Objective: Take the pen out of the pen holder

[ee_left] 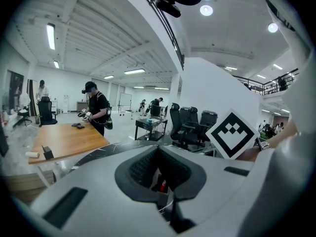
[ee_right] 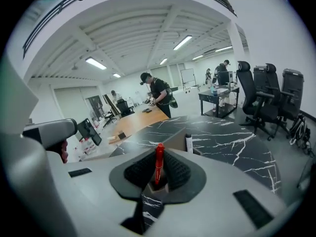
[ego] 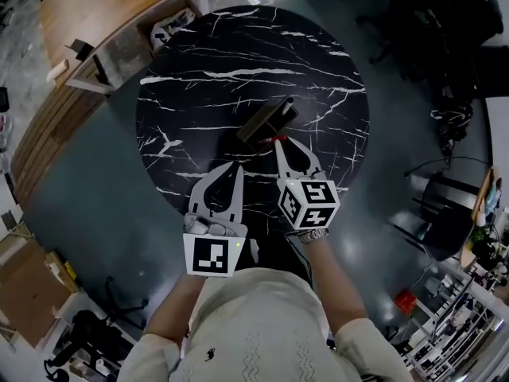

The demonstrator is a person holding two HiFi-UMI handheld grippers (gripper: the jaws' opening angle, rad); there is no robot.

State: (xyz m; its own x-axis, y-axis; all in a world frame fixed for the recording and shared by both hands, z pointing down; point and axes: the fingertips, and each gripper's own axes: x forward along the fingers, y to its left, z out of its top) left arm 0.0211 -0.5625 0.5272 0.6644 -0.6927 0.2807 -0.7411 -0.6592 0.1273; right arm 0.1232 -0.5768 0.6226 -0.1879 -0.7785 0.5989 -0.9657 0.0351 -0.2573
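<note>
A dark brown pen holder [ego: 264, 123] stands near the middle of the round black marble table [ego: 199, 70]. A black-and-white pen [ego: 287, 103] sticks out of its far end. My right gripper [ego: 278, 143] is at the holder's near side, shut on a red pen [ee_right: 159, 162] that stands upright between the pads; the pen's lower end is hidden. Behind it are the holder [ee_right: 174, 138] and the other pen [ee_right: 188, 143]. My left gripper [ego: 235, 167] hovers to the left, closer to me, shut with nothing in it. Its tips [ee_left: 170, 201] meet.
A wooden desk [ego: 103, 6] stands beyond the table at the upper left. Black office chairs [ee_right: 264, 95] and a small trolley table are at the far right. Dark bags and cables [ego: 445, 46] lie on the floor to the right. People stand far off by the desk.
</note>
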